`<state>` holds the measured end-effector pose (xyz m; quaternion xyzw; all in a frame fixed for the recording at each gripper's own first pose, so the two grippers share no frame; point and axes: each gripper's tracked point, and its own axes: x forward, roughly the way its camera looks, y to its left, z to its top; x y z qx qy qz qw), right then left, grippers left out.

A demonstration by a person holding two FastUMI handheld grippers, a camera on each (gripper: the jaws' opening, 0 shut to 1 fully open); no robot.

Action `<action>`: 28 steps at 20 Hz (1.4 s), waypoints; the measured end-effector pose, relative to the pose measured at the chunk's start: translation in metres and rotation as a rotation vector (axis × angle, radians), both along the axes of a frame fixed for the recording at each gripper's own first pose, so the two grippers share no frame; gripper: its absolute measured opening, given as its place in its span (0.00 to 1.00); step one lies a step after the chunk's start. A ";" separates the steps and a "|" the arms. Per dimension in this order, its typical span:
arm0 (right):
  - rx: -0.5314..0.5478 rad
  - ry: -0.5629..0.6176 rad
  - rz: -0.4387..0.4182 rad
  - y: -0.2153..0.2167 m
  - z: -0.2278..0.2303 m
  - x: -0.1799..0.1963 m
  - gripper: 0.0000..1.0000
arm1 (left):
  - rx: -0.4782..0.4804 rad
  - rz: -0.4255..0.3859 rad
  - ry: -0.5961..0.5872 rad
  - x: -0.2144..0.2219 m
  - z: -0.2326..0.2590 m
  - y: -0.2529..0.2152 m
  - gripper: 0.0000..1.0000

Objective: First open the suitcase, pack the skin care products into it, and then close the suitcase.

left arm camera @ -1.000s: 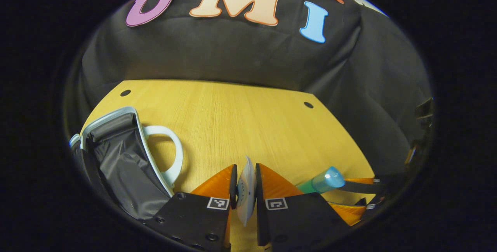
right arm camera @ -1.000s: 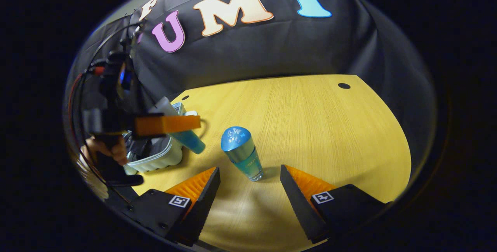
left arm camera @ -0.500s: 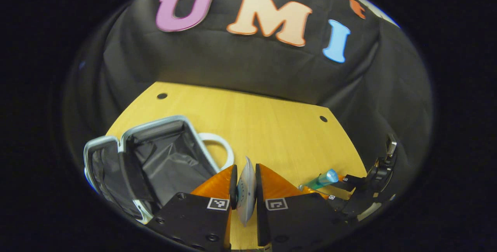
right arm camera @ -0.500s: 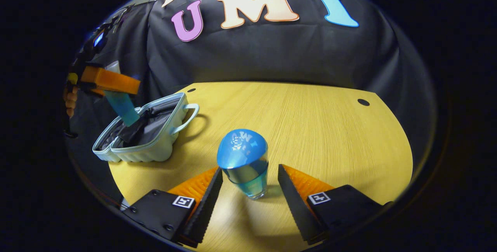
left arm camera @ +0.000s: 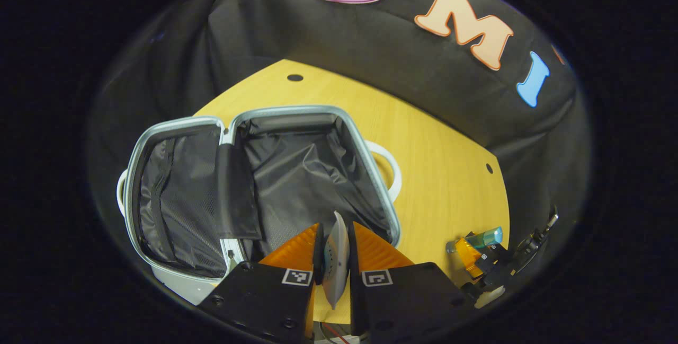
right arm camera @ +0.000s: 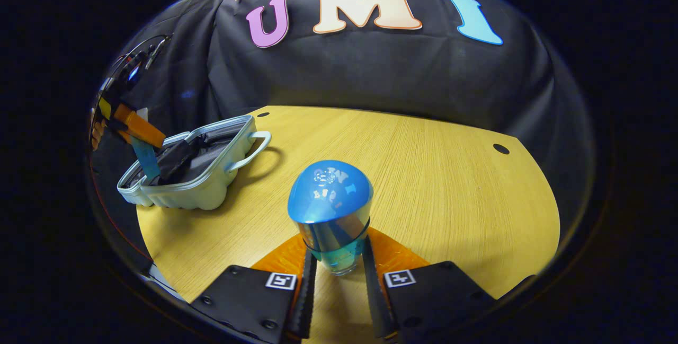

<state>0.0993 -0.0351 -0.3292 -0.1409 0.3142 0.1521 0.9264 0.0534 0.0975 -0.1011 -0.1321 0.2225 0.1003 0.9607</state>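
Observation:
The pale blue suitcase (left arm camera: 365, 148) lies open on the wooden table, its black lining showing; it also sits at the left in the right gripper view (right arm camera: 206, 185). My left gripper (left arm camera: 335, 238) hangs over the open case, shut on a pale tube (left arm camera: 335, 264) seen end-on. From the right gripper view, that left gripper (right arm camera: 135, 126) holds the teal tube (right arm camera: 145, 156) pointing down into the case. My right gripper (right arm camera: 337, 256) is shut on a blue-capped bottle (right arm camera: 329, 201) standing on the table. Far right in the left gripper view, the right gripper (left arm camera: 469, 248) holds that bottle (left arm camera: 484, 238).
The yellow wooden table (right arm camera: 450, 185) stretches right and behind the bottle, with small dark holes (right arm camera: 500, 148) near its far corners. Black cloth walls close in behind. A hand (right arm camera: 97, 133) holds the left gripper at the far left.
My left gripper has carried the tube leftward and now looks down into the open suitcase. My right gripper has moved up to the bottle and its fingers have shut on it.

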 end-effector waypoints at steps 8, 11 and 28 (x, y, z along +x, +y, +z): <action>0.038 0.058 -0.047 0.008 0.015 -0.014 0.42 | 0.027 -0.036 0.184 0.020 -0.034 0.033 0.19; 0.069 0.043 -0.060 0.020 0.041 -0.017 0.43 | 0.017 -0.073 0.279 0.020 -0.051 0.041 0.19; 0.107 0.095 0.149 0.210 0.071 -0.022 0.43 | 0.061 -0.060 0.111 -0.022 0.008 0.081 0.96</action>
